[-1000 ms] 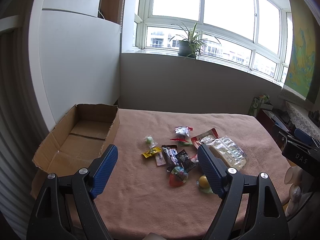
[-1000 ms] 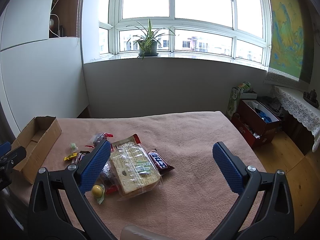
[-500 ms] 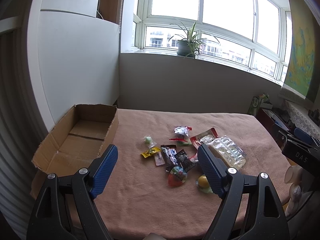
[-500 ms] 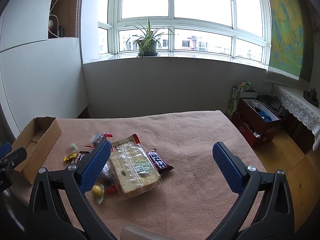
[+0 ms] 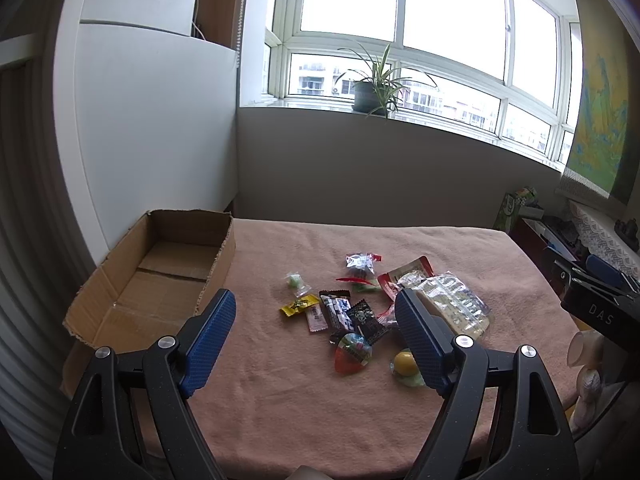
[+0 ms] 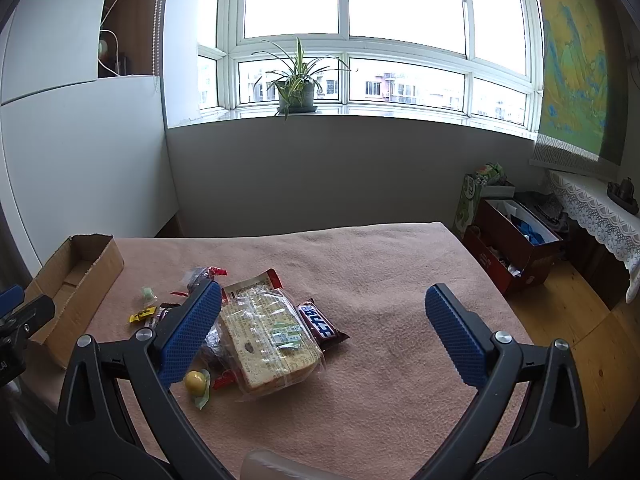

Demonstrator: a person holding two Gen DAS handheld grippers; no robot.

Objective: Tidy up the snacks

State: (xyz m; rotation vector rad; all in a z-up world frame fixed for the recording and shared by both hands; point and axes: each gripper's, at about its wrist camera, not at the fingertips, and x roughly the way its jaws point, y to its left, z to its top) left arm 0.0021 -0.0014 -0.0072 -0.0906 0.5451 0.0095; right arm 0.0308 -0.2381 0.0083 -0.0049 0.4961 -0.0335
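Note:
Several small wrapped snacks (image 5: 344, 312) lie in a loose heap on the pink cloth of the table (image 5: 304, 392). A clear bag of bread (image 6: 268, 336) and a dark chocolate bar (image 6: 320, 322) lie at the heap's right side. A yellow ball candy (image 5: 405, 362) and a red heart-shaped sweet (image 5: 352, 354) lie nearest me. An open cardboard box (image 5: 156, 276) stands at the table's left edge, with nothing in it. My left gripper (image 5: 316, 340) is open and empty above the table's near side. My right gripper (image 6: 324, 336) is open and empty, right of the heap.
A wall and a window sill with a potted plant (image 6: 296, 88) stand behind the table. Open red boxes (image 6: 516, 248) sit on the wooden floor to the right. A white panel (image 5: 152, 136) stands behind the cardboard box.

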